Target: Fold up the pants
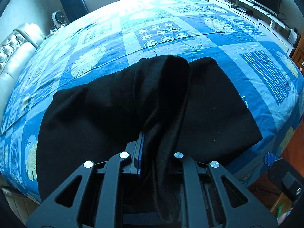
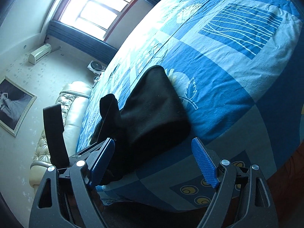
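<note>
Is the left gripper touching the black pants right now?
Touching. The left wrist view shows the left gripper shut on a raised strip of the black pants.

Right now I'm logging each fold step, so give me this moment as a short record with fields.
surface: bed with blue patterned sheet
garment: black pants, lying near the bed's front edge
left gripper: shut on a raised strip of the pants
right gripper: open, nothing between its pads, at the bed's edge beside the pants
fold state: one part lifted, fold not yet laid flat
</note>
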Available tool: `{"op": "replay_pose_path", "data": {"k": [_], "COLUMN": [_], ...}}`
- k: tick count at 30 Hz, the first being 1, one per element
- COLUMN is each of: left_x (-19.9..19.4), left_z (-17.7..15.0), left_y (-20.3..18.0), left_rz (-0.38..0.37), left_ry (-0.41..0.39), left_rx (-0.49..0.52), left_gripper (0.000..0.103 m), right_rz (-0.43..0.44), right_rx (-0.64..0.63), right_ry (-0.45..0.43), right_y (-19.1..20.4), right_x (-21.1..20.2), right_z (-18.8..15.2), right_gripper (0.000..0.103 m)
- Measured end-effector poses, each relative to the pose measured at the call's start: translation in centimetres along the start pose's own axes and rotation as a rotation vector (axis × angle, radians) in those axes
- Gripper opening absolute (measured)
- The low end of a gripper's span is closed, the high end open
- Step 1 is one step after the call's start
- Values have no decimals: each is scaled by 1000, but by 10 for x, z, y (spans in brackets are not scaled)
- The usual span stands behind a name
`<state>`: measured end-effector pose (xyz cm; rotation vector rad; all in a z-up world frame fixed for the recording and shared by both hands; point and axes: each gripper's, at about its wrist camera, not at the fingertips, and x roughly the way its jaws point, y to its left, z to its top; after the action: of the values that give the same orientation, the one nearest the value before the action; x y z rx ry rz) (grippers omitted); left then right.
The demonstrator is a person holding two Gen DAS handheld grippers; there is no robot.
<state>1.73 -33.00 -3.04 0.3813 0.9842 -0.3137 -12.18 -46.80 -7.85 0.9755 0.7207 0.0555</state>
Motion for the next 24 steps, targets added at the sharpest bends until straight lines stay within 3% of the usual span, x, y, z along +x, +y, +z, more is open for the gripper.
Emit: {"op": "replay_pose_path", "data": {"k": [8,10,12,16,18,21,24], "left_x": [-8,-18,-37,-78,-97,-102,-101], "left_z": [1,0,-2,-6,-11,-18,-33], "left_y": [-3,-3,1,17,36,69,118], "left_rz": [-11,-38,-84,-131,-131,-127,-117], "left_ry": [-24,-56,-111,-234,-273,-257,-238], "left_rx": [8,0,-20,-27,-34,-56,-143], "left_gripper": [23,36,68,90,93,96,96], "right_rz": [-23,-28,-35,-40,-38,-21,27], "right_rx": [-6,-8,-18,-33,-47,-73,-96], "right_ry": [-27,-37,-48,-66,-68,-52,7], "right_y": [3,3,6,13,18,31,48], "right_x": [-10,-14,-20,-29,-31,-28,-14], "right_z": [6,8,11,16,19,23,24], "right_gripper": [82,82,82,82,82,82,82]}}
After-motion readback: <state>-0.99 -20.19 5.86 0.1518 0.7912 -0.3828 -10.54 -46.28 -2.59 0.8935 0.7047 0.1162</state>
